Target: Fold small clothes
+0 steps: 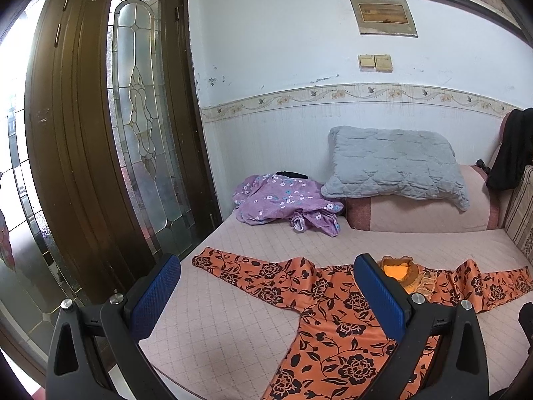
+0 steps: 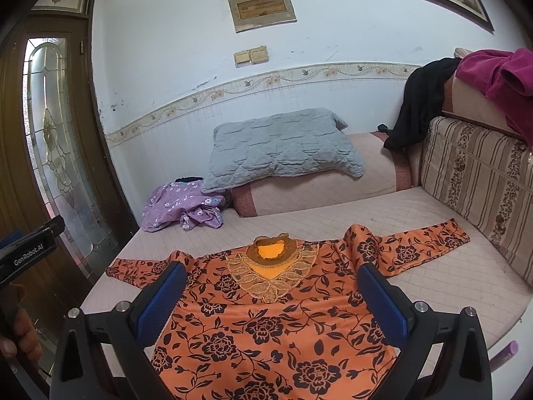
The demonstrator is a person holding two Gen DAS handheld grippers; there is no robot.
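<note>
An orange top with black flowers (image 2: 266,326) lies spread flat on the pink quilted bed (image 2: 433,266), both sleeves out to the sides, lace collar (image 2: 271,266) facing up. My right gripper (image 2: 271,275) hovers open over its chest, nothing between the blue pads (image 2: 161,303). In the left wrist view the same orange top (image 1: 333,316) lies under and right of my left gripper (image 1: 266,266), which is open and empty above the left sleeve (image 1: 233,266). The left gripper's body (image 2: 30,250) and a hand (image 2: 20,330) show at the left edge of the right wrist view.
A crumpled purple flowered garment (image 1: 286,200) lies at the bed's far left by a grey quilted pillow (image 1: 396,163) on a bolster. A brown door with leaded glass (image 1: 100,133) stands left of the bed. A striped cushion (image 2: 479,183) with black and magenta clothes on it lines the right side.
</note>
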